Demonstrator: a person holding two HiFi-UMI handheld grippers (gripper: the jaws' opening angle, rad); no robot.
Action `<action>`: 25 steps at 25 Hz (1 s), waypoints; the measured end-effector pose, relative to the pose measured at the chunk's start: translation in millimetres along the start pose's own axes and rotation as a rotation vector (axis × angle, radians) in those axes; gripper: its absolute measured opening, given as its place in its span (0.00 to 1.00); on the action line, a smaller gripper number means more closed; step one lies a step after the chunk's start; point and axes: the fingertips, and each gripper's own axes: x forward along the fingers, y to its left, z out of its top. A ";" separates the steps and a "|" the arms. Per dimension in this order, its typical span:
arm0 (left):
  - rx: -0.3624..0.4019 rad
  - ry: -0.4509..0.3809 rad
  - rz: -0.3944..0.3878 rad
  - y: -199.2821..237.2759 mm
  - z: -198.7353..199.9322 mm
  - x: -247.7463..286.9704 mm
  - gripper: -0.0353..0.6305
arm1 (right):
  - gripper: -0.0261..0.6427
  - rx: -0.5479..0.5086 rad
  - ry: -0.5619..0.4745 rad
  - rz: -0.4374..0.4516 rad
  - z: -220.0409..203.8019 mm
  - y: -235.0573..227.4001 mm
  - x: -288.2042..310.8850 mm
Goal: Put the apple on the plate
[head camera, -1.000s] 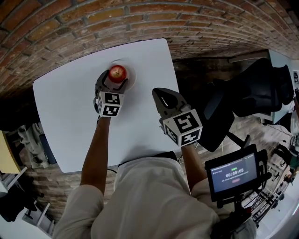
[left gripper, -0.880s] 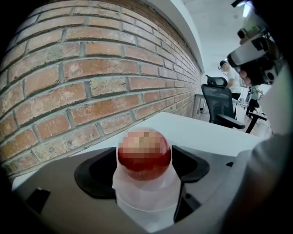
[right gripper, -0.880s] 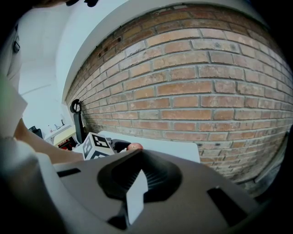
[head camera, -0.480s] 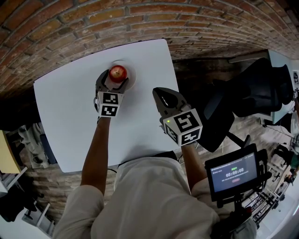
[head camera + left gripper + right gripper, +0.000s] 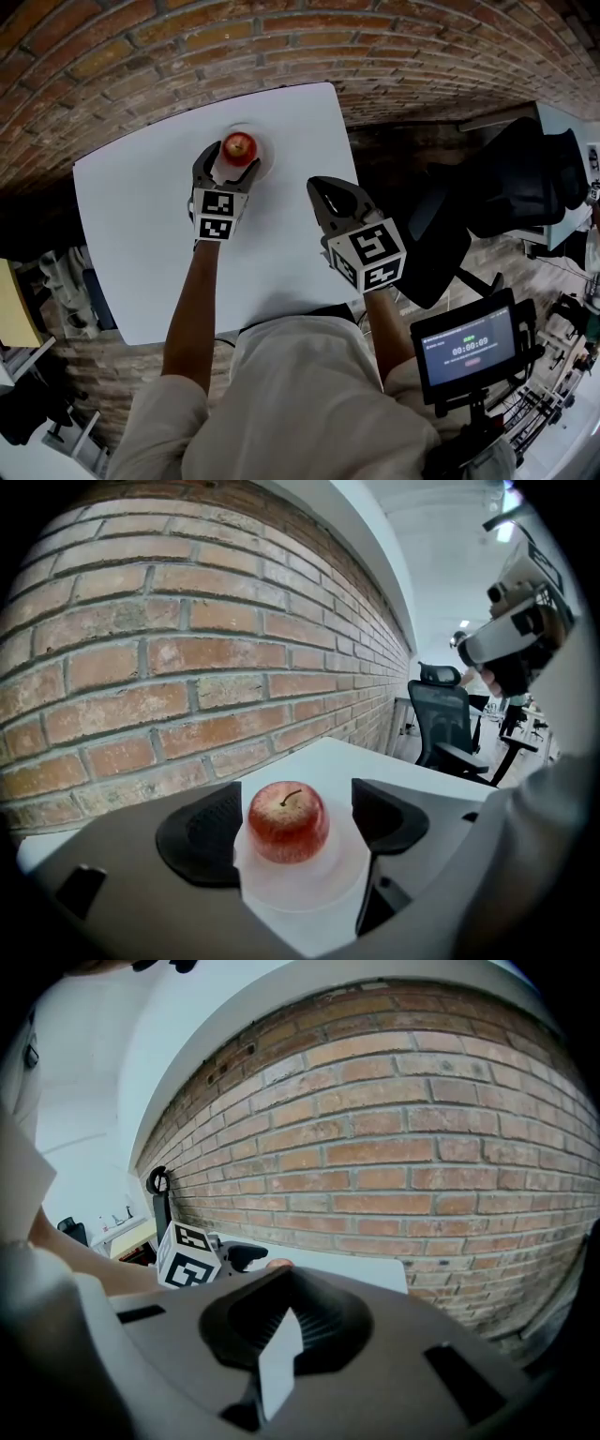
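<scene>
A red apple (image 5: 238, 145) (image 5: 288, 820) stands upright on a small white plate (image 5: 263, 153) (image 5: 302, 891) near the far edge of the white table (image 5: 141, 225). My left gripper (image 5: 228, 165) (image 5: 295, 825) is open. Its dark pads (image 5: 202, 834) flank the apple on both sides with gaps and do not touch it. To the right, above the table's right part, my right gripper (image 5: 324, 193) (image 5: 279, 1321) is shut with nothing in it. In the right gripper view the left gripper's marker cube (image 5: 187, 1256) shows at the left.
A brick wall (image 5: 281, 47) runs right behind the table's far edge. A black office chair (image 5: 525, 178) stands to the right of the table. A small screen on a stand (image 5: 469, 349) sits at the lower right.
The left gripper has drawn back a little toward me, while the apple stays put on the plate. The right gripper has barely moved.
</scene>
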 end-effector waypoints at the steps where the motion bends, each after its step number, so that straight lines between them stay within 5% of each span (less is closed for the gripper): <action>1: -0.002 -0.004 -0.001 -0.3 1.2 -1.1 0.61 | 0.04 -0.001 -0.002 0.000 0.7 0.2 -0.6; 7: 0.019 -0.030 -0.007 -5.0 12.1 -16.2 0.60 | 0.04 -0.010 -0.021 0.000 5.3 5.1 -9.6; 25: 0.070 -0.160 0.027 -15.1 58.7 -83.1 0.32 | 0.04 -0.041 -0.088 0.025 19.6 34.0 -32.4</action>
